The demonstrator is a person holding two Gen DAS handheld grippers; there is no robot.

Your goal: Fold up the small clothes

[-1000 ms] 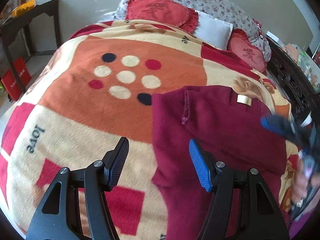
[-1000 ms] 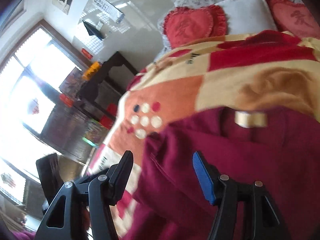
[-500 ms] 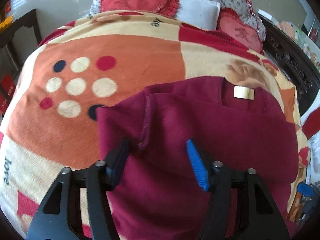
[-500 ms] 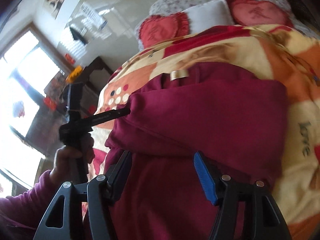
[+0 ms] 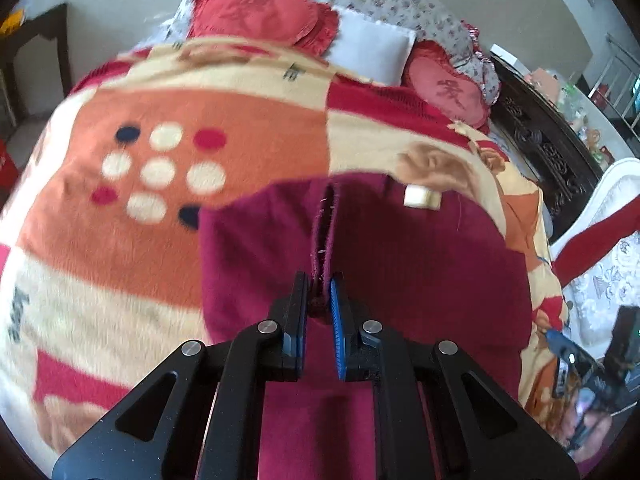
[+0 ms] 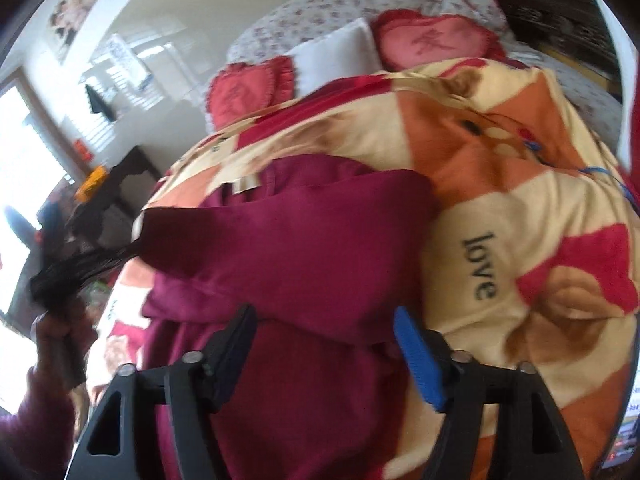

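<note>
— Fabric first: where's the maroon garment (image 5: pixel 400 272)?

— Spread on the patterned blanket (image 5: pixel 248 128), its pale label (image 5: pixel 422 197) at about 1 o'clock from the left gripper (image 5: pixel 320 296), whose jaws have just closed on a raised seam ridge, probably to carry that edge over.

— And the right gripper (image 6: pixel 324 344)?

— Its jaws have just widened; they stand apart over a folded flap, pinching nothing.

— Obstacles?

— Heart cushions (image 5: pixel 260 12) at 12 o'clock, well apart.

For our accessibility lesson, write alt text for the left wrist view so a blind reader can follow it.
The left gripper, its jaws having just closed, pinches a seam ridge of a maroon garment spread on a patterned blanket. A cream label marks its neckline; red heart cushions lie beyond.
</note>
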